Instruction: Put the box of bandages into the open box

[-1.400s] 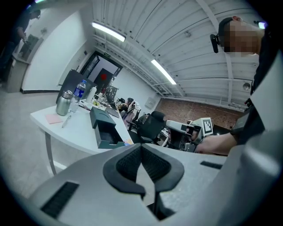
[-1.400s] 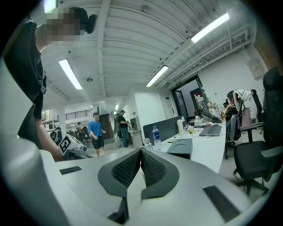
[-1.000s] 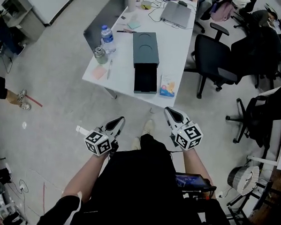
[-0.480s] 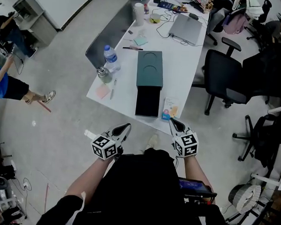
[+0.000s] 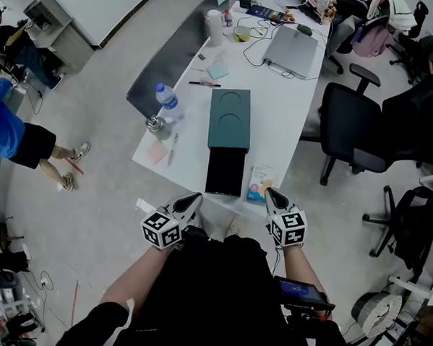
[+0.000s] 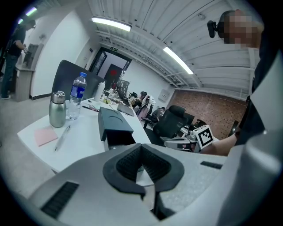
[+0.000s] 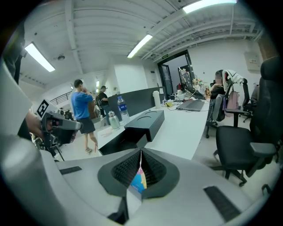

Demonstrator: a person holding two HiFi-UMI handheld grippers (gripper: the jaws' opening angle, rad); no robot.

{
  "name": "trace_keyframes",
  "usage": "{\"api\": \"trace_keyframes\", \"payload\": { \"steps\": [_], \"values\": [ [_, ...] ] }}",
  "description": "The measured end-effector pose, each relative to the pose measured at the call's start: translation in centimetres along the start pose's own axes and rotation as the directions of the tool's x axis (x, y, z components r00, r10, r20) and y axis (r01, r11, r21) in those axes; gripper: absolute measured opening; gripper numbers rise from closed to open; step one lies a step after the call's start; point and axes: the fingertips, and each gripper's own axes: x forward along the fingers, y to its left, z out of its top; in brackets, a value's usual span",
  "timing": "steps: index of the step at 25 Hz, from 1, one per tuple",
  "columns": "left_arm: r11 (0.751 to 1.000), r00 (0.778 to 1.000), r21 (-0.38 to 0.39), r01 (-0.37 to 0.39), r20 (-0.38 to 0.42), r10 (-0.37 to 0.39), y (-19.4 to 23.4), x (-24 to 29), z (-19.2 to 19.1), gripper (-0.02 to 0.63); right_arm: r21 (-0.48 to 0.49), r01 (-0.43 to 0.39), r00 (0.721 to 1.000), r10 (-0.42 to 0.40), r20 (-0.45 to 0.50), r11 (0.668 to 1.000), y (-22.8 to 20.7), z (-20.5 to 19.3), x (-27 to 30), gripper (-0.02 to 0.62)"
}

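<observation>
Progress is nil: the small blue cardboard box of bandages [image 5: 259, 184] lies on the white table [image 5: 292, 115] just right of the dark open box [image 5: 225, 173], right gripper [image 5: 272, 196] and left gripper [image 5: 193, 198] hovering near, jaws closed together on nothing, grasp and placing both ahead

The person wears a black top [image 5: 218, 277]. Just above its upper edge, the left gripper [image 5: 190, 199] and right gripper [image 5: 271, 194] are light grey moulded shells with dark pads [image 6: 132, 163] (finely ribbed). Each carries a white cube [image 5: 161, 229] printed with black square markers. A dark device [image 5: 301, 289] with a lit screen sits at the top's right side.
</observation>
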Motion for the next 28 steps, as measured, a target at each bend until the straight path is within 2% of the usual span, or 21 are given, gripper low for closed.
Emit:
{"api": "trace_keyframes", "payload": {
  "steps": [6, 12, 17, 22, 23, 25, 28],
  "values": [
    [0.999, 0.999, -0.011, 0.041, -0.026, -0.042, 1.9, 0.5, 0.4, 0.006, 0.017, 0.084, 0.995, -0.083, -0.053, 0.996, -0.5, -0.7, 1.5, 0.027],
    [0.991, 0.99, -0.006, 0.132, -0.054, -0.132, 5.0, 1.6, 2.0, 0.006, 0.035, 0.192, 0.97, -0.184, -0.157, 0.981, -0.5, -1.3, 3.9, 0.028],
    [0.977, 0.974, -0.015, 0.213, -0.075, -0.214, 7.0, 2.2, 2.8, 0.006, 0.128, 0.304, 0.934, -0.269, -0.236, 0.944, -1.4, -2.3, 4.7, 0.028],
    [0.969, 0.966, -0.032, 0.244, -0.082, -0.245, 9.5, 2.4, 3.3, 0.006, 0.203, 0.38, 0.897, -0.305, -0.321, 0.902, -2.2, -3.5, 5.1, 0.034],
    [0.968, 0.965, -0.034, 0.248, -0.081, -0.25, 9.9, 2.4, 3.4, 0.006, 0.219, 0.389, 0.889, -0.302, -0.345, 0.895, -2.2, -3.8, 5.2, 0.065],
    [0.966, 0.963, -0.04, 0.256, -0.081, -0.258, 10.7, 2.3, 3.5, 0.006, 0.258, 0.409, 0.874, -0.295, -0.386, 0.875, -2.3, -4.4, 5.6, 0.233],
    [0.962, 0.959, -0.049, 0.267, -0.087, -0.27, 11.5, 2.2, 3.5, 0.006, 0.289, 0.458, 0.852, -0.322, -0.413, 0.841, -2.7, -4.6, 5.8, 0.278]
  ]
}}
